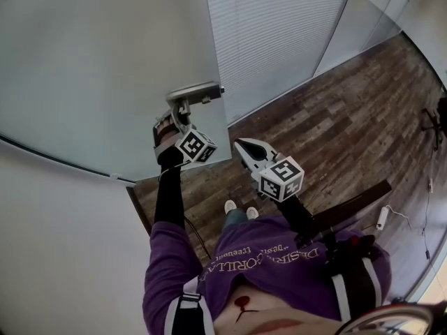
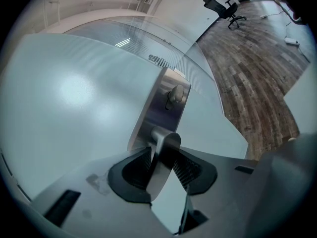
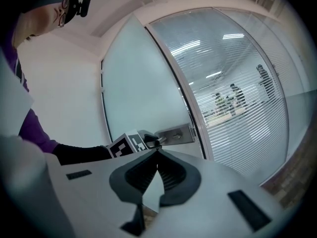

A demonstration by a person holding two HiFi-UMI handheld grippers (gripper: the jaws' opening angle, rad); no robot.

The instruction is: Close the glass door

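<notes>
Two grippers, grasp stage: the left gripper [image 1: 180, 112] is clamped on the lever handle [image 2: 166, 145] of the frosted glass door [image 1: 105, 61], which appears ajar. The right gripper [image 1: 246, 149], jaws pressed together and empty, hangs nearby. Next, the door likely needs swinging to its frame.

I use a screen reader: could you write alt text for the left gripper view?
The left gripper is shut on the metal lever handle of a frosted glass door. Beyond the door's edge lie wood flooring and a black office chair.
</notes>
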